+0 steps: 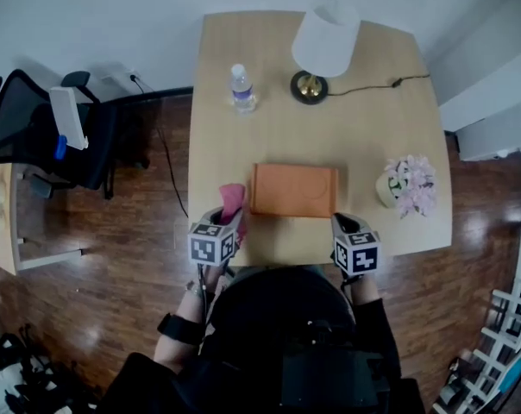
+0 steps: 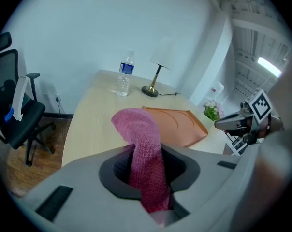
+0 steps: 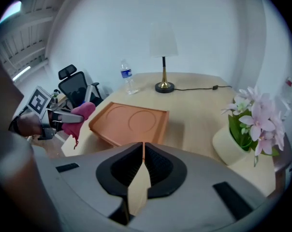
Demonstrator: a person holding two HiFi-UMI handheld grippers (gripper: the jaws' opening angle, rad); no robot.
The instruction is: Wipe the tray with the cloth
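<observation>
Count: one tray [image 1: 293, 190]; one cloth [image 1: 232, 198]; one water bottle [image 1: 242, 88]; one lamp [image 1: 326, 38]; one potted flower [image 1: 406, 184]; one office chair [image 1: 28, 128]; one worktop [image 1: 243, 145].

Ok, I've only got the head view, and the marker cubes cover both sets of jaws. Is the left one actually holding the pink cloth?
Observer: Yes. In the left gripper view, the left gripper has its jaws clamped on the pink cloth, which sticks out past them.
Operator: And the other side?
Observer: The right gripper is shut, with nothing between its jaws.
Operator: Is the floor of the tray flat?
Observer: Not quite. The right gripper view shows two round recesses pressed into it, and nothing lying on it.
</observation>
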